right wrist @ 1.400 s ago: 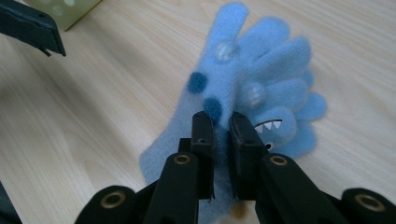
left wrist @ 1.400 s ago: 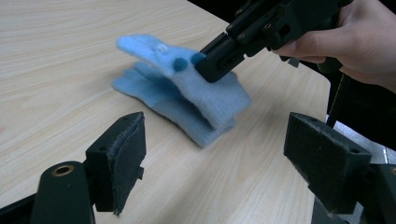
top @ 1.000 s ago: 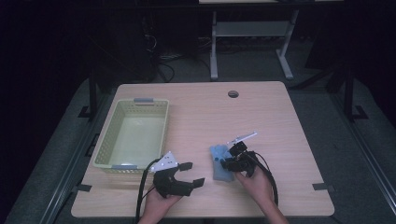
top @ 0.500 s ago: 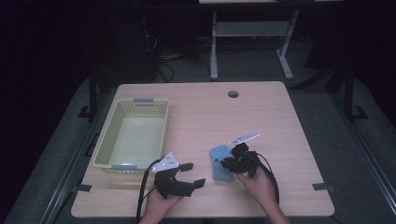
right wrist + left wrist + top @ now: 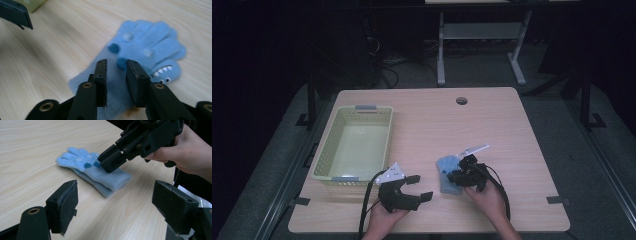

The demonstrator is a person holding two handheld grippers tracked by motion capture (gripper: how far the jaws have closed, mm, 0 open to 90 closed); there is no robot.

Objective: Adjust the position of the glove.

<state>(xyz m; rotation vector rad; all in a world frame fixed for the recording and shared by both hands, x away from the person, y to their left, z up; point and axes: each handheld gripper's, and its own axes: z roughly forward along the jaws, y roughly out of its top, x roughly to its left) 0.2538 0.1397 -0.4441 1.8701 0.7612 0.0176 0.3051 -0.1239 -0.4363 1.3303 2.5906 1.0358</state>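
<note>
That light-blue knit glove [image 5: 150, 47] with the little shark face on its thumb lies flat near the table's [image 5: 422, 120] front edge. Your right gripper [image 5: 116, 65] sits just over its cuff end, and the jaws have just been opening: a narrow gap, nothing pinched. Your left gripper [image 5: 117, 197] is spread wide, empty.

Light blue glove [image 5: 140, 57] lies flat on table [image 5: 422, 125].

one glove [image 5: 447, 172], one basket [image 5: 354, 145], two grippers
</note>
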